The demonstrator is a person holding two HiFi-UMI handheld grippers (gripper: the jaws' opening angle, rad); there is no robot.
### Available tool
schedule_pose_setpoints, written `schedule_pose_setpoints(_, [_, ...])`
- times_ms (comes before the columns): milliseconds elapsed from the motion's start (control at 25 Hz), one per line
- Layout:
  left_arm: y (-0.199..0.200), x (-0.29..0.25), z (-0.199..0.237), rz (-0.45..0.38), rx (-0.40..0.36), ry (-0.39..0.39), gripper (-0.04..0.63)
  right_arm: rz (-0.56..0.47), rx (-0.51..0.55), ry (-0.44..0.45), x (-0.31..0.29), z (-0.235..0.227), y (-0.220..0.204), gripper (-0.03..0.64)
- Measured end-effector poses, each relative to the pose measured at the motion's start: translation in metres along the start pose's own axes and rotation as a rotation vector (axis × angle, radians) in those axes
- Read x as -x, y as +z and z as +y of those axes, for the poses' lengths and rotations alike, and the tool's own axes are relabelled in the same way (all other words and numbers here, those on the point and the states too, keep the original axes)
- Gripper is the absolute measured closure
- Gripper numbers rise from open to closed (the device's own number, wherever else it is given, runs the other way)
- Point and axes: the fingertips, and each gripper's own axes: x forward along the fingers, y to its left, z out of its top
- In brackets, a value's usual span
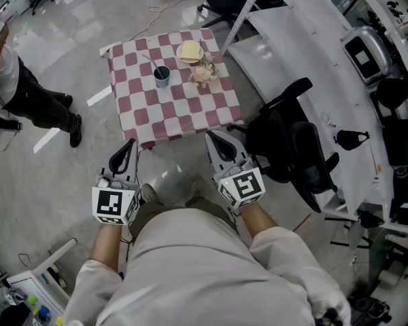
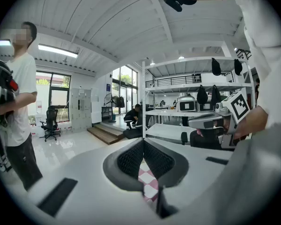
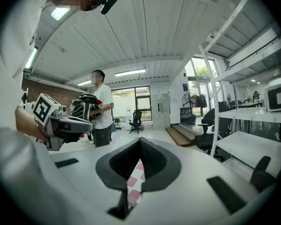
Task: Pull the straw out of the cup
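Short of the table (image 1: 190, 124): my left gripper (image 1: 129, 143) and right gripper (image 1: 211, 136), jaws pressed together, empty; best opened before pinching the straw (image 1: 149, 61) above the cup (image 1: 162, 77).

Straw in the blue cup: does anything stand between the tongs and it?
Nothing visible does. Only floor and bare checked cloth lie between the left tongs, the right tongs and the cup holding the straw.

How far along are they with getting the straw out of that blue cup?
Nothing looks done yet: the straw stands in the blue cup on the checkered table. Nothing is in hand; the left gripper and right gripper are shut, empty, held short of the table. Left: reach in, grip the straw, pull it out.
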Motion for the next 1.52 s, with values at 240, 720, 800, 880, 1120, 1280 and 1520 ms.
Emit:
schedule_pose_setpoints(240, [-0.004, 0.000, -0.002, 0.003, 0.006, -0.003, 0.592, -0.002, -0.005, 0.008, 0.001, 0.000, 0.000, 0.614])
schedule_pose_setpoints(720, [-0.003, -0.005, -0.010, 0.021, 0.000, 0.054, 0.592, -0.015, 0.007, 0.065, 0.009, -0.009, -0.001, 0.614])
schedule_pose_setpoints(800, [-0.004, -0.004, -0.015, 0.024, 0.003, 0.077, 0.592, -0.015, 0.009, 0.091, 0.012, -0.012, -0.002, 0.614])
schedule_pose_setpoints(880, [-0.004, -0.005, -0.018, 0.022, 0.004, 0.094, 0.592, -0.016, 0.016, 0.114, 0.013, -0.016, -0.002, 0.614])
schedule_pose_setpoints(1120, [-0.008, -0.019, -0.014, 0.018, 0.017, 0.080, 0.592, -0.005, 0.011, 0.118, -0.004, -0.028, -0.006, 0.614])
schedule_pose_setpoints(1280, [-0.008, -0.043, 0.017, 0.009, 0.019, 0.034, 0.592, 0.013, 0.020, 0.067, -0.032, -0.032, -0.001, 0.614])
schedule_pose_setpoints(1520, [0.002, -0.080, 0.075, -0.003, 0.019, -0.055, 0.592, 0.030, 0.009, -0.013, -0.086, -0.028, 0.007, 0.614])
